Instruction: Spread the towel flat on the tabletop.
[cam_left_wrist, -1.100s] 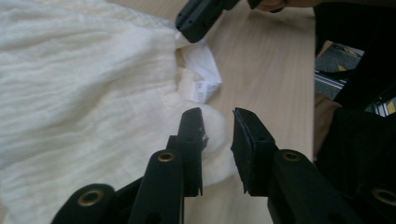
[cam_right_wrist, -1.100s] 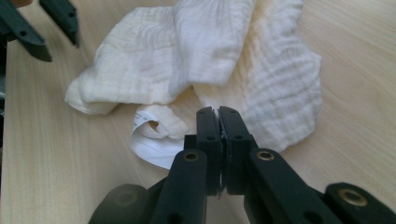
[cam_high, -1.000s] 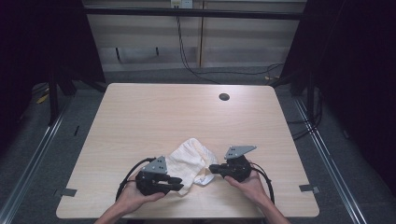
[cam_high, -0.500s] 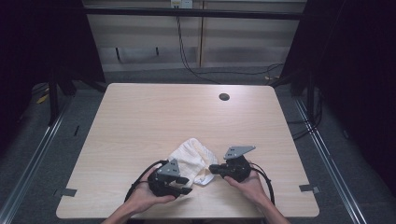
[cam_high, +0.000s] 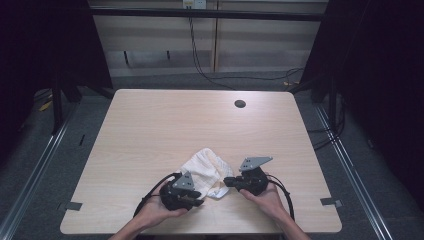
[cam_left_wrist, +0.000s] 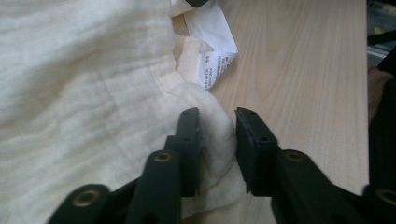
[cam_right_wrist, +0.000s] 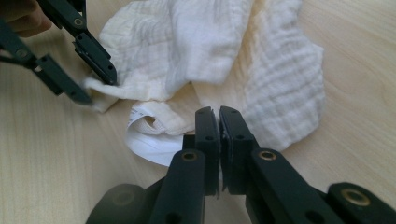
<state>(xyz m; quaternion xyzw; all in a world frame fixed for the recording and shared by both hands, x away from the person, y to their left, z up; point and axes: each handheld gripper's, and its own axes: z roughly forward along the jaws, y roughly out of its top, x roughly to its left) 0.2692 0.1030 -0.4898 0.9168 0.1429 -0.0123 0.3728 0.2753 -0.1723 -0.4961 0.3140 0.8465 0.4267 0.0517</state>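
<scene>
A pale wooden table (cam_high: 150, 130) with a round cable hole (cam_high: 240, 103) near its far edge stands on grey flooring, with dark curtains to either side and cables trailing along the wall behind. A crumpled cream cloth (cam_high: 207, 169) with a white care label (cam_left_wrist: 212, 44) lies near the table's front edge, between the two hand-held grippers. The right gripper (cam_right_wrist: 219, 116) has its jaws clenched on the cloth's edge beside the label, while the left gripper (cam_left_wrist: 218, 126), whose jaws have just been closing, has a corner fold of cloth between its pads.
</scene>
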